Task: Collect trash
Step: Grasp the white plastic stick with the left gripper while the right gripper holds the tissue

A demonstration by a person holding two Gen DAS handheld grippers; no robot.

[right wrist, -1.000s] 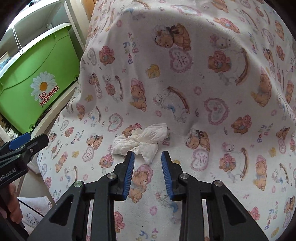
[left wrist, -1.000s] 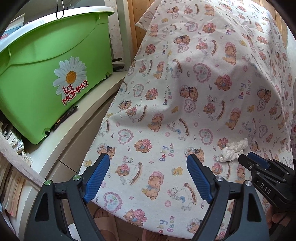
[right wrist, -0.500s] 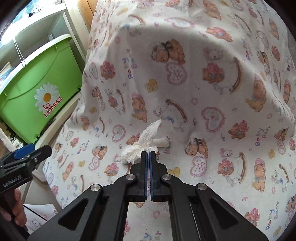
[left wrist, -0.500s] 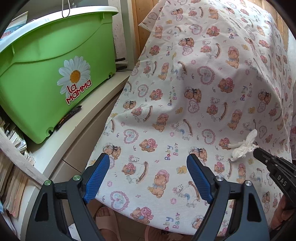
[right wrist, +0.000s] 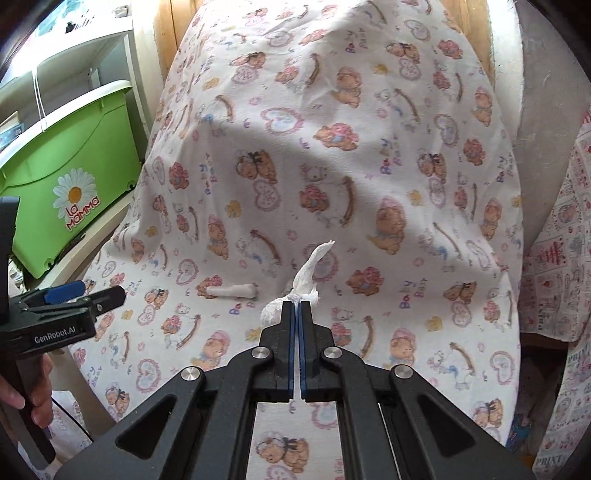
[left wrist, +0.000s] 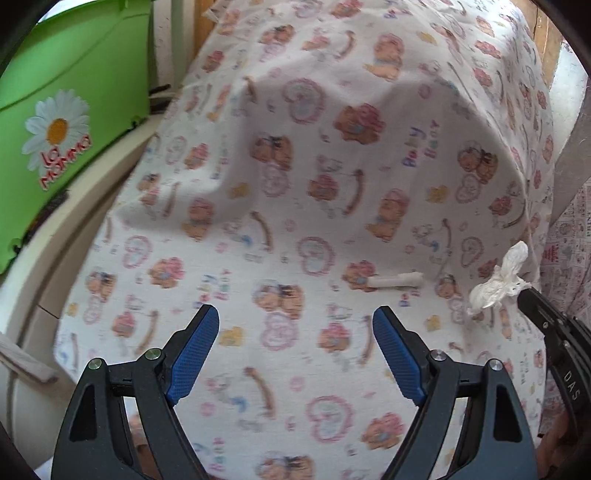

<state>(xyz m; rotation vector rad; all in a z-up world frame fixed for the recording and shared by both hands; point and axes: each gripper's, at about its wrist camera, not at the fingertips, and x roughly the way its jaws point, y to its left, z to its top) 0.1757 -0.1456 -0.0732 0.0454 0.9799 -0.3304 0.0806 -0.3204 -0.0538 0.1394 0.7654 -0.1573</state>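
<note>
My right gripper [right wrist: 296,304] is shut on a crumpled white tissue [right wrist: 304,282] and holds it just above the teddy-bear cloth [right wrist: 369,166]. In the left wrist view the tissue [left wrist: 496,280] hangs from the right gripper's tip [left wrist: 526,293] at the right edge. A small white twisted paper roll [right wrist: 232,290] lies on the cloth left of the tissue; it also shows in the left wrist view [left wrist: 395,280]. My left gripper [left wrist: 295,349] is open and empty, hovering over the cloth with the roll ahead and to its right.
A green plastic box with a daisy label [right wrist: 70,177] stands on a cream shelf [left wrist: 74,221] left of the cloth. Another patterned cloth [right wrist: 557,266] hangs at the right. Wooden planks [right wrist: 166,33] rise behind.
My right gripper shut on the tissue and lifted it off the cloth, baring the small paper roll. My left gripper moved forward and right, still open.
</note>
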